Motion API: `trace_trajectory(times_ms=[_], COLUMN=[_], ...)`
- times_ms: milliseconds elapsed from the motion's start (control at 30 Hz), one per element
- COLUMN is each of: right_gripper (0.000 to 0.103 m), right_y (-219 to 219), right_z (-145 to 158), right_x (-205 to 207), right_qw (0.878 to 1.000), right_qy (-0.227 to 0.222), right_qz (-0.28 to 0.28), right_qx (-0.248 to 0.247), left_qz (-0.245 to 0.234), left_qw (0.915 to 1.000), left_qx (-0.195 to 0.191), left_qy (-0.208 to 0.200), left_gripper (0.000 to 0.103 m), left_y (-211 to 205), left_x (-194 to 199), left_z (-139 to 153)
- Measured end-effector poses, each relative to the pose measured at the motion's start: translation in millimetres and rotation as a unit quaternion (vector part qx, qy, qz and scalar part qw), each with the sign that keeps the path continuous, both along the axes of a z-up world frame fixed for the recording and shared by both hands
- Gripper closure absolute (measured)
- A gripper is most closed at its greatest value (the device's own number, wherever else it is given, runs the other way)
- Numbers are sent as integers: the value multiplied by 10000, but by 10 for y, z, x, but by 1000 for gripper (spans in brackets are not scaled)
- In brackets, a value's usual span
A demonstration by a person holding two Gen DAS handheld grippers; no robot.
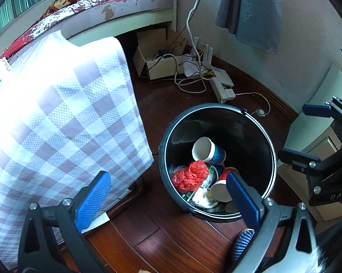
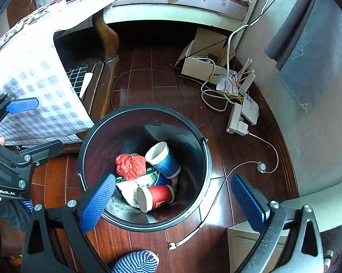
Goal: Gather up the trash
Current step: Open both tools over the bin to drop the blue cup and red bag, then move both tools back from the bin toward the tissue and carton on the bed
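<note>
Where cups lie, black round bin (image 2: 200,154), red crumpled bag (image 2: 131,166), white wrappers.

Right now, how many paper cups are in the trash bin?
2. A blue cup lies at the back of the bin, beside the red bag; a red cup lies nearer the front. More may be hidden underneath.
</note>
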State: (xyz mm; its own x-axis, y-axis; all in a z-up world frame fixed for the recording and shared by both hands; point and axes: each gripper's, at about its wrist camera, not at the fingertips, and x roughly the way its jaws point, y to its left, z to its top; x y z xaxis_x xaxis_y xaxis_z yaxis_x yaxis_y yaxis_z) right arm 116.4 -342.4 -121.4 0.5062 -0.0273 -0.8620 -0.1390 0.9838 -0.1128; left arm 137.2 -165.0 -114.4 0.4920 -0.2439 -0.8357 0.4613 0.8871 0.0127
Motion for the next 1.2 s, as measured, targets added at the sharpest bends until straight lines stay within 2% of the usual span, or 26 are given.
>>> trace_trajectory(times_ms=[700,1200], right_gripper=[1,1], right_y=[82,255], right_z=[170,459], right_x=[-34,-59], right_qw=[9997,9978], right_qy=[-230,-598], right_qz=[102,211], right_qx=[39,206], left_qz=[78,316], left_qw=[9997,9977], left_qx=[39,-46], left_qy=[-241,-596], left_gripper=[1,1], left_y=[84,302], left_x=[-79,-139], left_z=[233,542])
